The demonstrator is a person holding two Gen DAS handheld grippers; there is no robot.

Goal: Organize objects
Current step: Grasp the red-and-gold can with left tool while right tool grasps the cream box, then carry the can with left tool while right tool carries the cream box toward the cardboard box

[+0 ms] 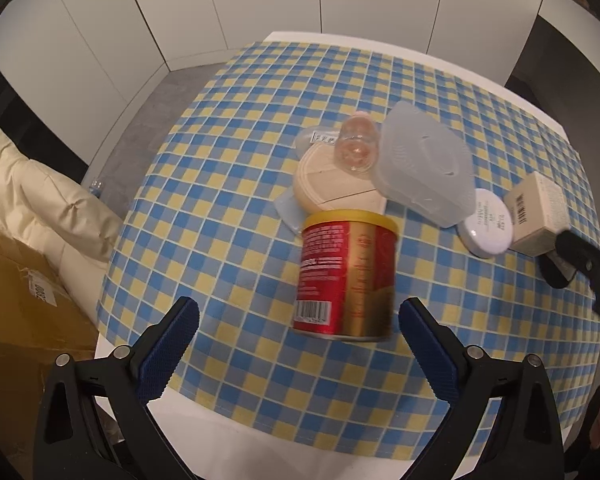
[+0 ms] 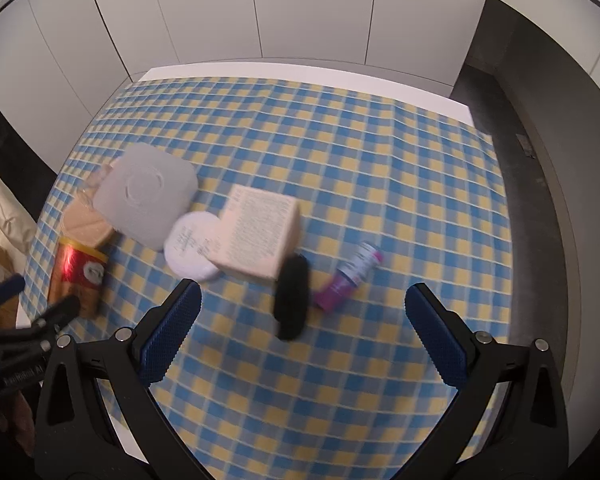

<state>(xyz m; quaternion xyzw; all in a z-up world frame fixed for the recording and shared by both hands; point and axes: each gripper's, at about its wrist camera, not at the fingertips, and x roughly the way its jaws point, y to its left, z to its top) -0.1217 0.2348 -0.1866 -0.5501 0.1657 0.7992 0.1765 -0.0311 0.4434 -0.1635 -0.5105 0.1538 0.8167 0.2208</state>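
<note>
A red and gold can [image 1: 346,276] with a yellow lid lies just ahead of my open left gripper [image 1: 300,306], between the lines of its fingers, untouched. Behind the can are a beige round roll [image 1: 336,188], a small clear bottle [image 1: 354,148] and a translucent plastic container [image 1: 420,168]. A white round compact [image 2: 192,248] and a beige box [image 2: 260,232] sit side by side. My right gripper [image 2: 304,288] is open over a black oblong object [image 2: 292,300], beside a purple tube [image 2: 350,276]. All of this rests on a blue and yellow checked cloth [image 2: 340,168].
The white table edge [image 1: 228,432] shows below the cloth. Off the left side stand a cardboard box [image 1: 20,292] and a cream cushion [image 1: 40,192]. White cabinet doors [image 2: 300,12] line the back. The far right of the cloth [image 2: 420,200] is bare.
</note>
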